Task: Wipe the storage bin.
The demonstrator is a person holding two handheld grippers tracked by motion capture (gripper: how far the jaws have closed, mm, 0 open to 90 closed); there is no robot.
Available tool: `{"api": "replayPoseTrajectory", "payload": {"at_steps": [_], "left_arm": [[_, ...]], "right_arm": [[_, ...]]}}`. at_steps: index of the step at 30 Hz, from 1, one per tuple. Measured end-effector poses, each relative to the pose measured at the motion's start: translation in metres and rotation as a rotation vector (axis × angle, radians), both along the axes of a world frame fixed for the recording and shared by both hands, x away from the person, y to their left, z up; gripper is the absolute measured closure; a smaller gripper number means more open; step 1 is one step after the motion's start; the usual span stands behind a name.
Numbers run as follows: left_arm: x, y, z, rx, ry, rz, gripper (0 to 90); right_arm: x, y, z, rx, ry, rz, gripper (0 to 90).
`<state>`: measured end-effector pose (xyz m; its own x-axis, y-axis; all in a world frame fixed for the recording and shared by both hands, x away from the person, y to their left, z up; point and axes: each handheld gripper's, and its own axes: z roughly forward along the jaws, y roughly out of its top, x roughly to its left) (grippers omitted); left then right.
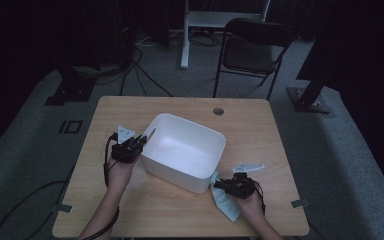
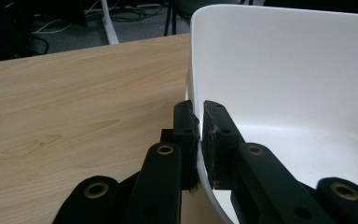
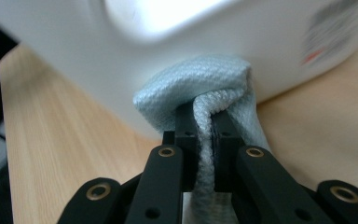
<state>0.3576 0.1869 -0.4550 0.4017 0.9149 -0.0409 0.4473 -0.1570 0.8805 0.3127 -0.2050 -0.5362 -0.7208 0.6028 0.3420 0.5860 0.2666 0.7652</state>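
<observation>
A white plastic tub (image 1: 182,150) stands in the middle of the wooden table. My left gripper (image 1: 139,141) is shut on the tub's left rim (image 2: 198,135), one jaw outside the wall and one inside. A pale blue cloth (image 1: 226,202) lies on the table by the tub's near right corner. My right gripper (image 1: 219,184) is shut on a fold of this cloth (image 3: 205,100), and the bunched end presses against the tub's outer wall (image 3: 279,51).
A round cable hole (image 1: 218,111) sits near the table's far edge. Beyond the table stand a black folding chair (image 1: 252,50) and a white desk leg (image 1: 184,35). Cables lie on the grey carpet at the left.
</observation>
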Motion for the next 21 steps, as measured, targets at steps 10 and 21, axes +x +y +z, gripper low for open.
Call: {"api": "replayPoseTrajectory", "payload": {"at_steps": [10, 21], "left_arm": [[-0.005, 0.001, 0.003, 0.000, 0.030, -0.022, 83.2], [-0.022, 0.005, 0.005, -0.020, 0.076, -0.076, 76.2]], "right_arm": [[0.007, -0.039, 0.036, 0.057, -0.130, -0.117, 84.4], [0.011, -0.064, 0.042, 0.084, -0.159, -0.196, 84.3]]}}
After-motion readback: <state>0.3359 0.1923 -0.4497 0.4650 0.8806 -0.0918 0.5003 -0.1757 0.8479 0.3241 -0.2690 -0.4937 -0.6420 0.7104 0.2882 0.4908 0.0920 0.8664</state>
